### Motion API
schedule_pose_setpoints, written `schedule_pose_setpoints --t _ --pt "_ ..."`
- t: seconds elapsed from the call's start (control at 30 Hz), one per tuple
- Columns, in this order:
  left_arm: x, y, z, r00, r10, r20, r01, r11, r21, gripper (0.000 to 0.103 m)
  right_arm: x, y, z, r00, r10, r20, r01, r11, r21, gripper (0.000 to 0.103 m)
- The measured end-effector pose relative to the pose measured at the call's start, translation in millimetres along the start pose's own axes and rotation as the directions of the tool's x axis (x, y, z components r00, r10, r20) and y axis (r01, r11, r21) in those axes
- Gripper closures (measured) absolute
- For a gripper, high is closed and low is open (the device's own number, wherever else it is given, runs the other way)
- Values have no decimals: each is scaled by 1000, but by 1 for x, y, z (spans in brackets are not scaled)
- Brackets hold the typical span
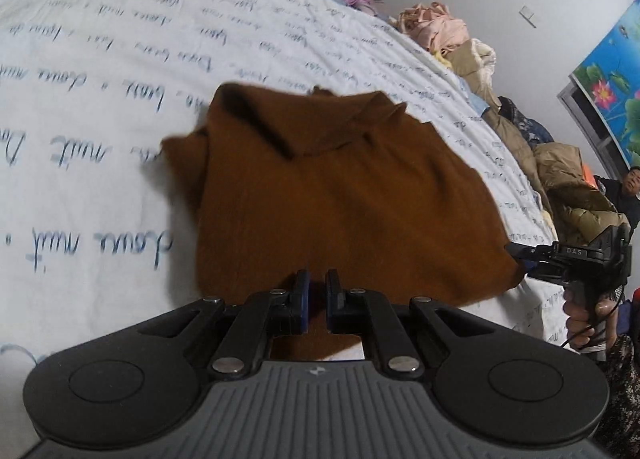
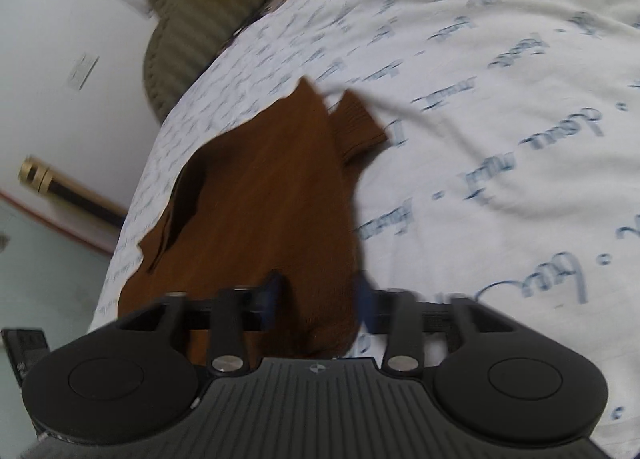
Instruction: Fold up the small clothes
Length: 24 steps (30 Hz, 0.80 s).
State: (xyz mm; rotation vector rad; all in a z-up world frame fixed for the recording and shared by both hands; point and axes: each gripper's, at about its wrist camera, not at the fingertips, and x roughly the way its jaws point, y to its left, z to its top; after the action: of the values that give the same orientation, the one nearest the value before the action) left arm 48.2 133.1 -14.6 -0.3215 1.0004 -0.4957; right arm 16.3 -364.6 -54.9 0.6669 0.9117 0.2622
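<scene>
Brown sweater (image 1: 340,199) flat on white bedsheet (image 1: 100,99), near its edge. Left gripper (image 1: 316,299) pinched on near hem. Right gripper (image 2: 320,299) spread wide around hem corner, not clamped. Risk: uneven lift, corner slipping, fold skewing.

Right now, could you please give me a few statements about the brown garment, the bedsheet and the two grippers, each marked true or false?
1. The brown knitted sweater lies on a white bedsheet printed with blue handwriting. True.
2. The left gripper has its fingers spread wide, clear of the sweater. False: they are nearly closed on the sweater's near edge.
3. The right gripper is at the sweater's corner. True.
4. The sweater is green. False: it is brown.
5. A heap of clothes lies along the bed's far edge. True.
</scene>
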Motion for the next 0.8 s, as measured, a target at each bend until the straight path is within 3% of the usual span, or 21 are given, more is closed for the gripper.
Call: schedule_pose_setpoints --t 0.13,0.2,0.33,0.43,0.5,0.53,0.57,0.6,0.63,0.67,0.73,0.8 --pt "2 4 -7 1000 -12 -12 12 1000 -14 96 -10 24 -10 999 -49 14 51 993 -110 89" --pt "4 2 -13 999 17 -30 -17 1000 4 96 -21 33 -19 999 -51 15 53 986 -160 90" --pt "5 0 -24 998 33 -51 -32 999 30 96 -28 27 -37 990 -143 -13 139 976 -170 90" --pt "1 1 -28 998 26 -57 -25 999 24 96 -34 9 -41 992 -129 -11 127 985 -113 88" --pt "-5 0 -27 997 27 -67 -25 999 24 96 -46 10 -36 985 -169 37 172 981 -94 60" --pt "-8 -2 -27 997 26 -68 -24 999 34 96 -56 17 -35 972 -219 90 228 968 -106 51" --pt "-13 -5 -27 998 26 -63 -22 998 51 96 -67 27 -35 950 -265 163 286 951 -118 43" --pt "-16 -8 -25 998 24 -54 -20 997 69 96 -76 40 -34 931 -284 230 321 937 -140 44" --pt "-18 -10 -22 999 22 -44 -18 996 83 96 -80 53 -32 924 -273 268 325 930 -174 44" --pt "-18 -14 -18 999 22 -33 -19 996 89 96 -80 67 -28 932 -230 279 292 934 -205 44" --pt "-16 -21 -7 1000 22 1 -22 993 114 96 -62 92 -17 968 -112 225 167 956 -241 48" --pt "-17 -30 3 999 31 35 -35 991 127 96 -22 117 -6 987 -52 149 90 960 -265 51"
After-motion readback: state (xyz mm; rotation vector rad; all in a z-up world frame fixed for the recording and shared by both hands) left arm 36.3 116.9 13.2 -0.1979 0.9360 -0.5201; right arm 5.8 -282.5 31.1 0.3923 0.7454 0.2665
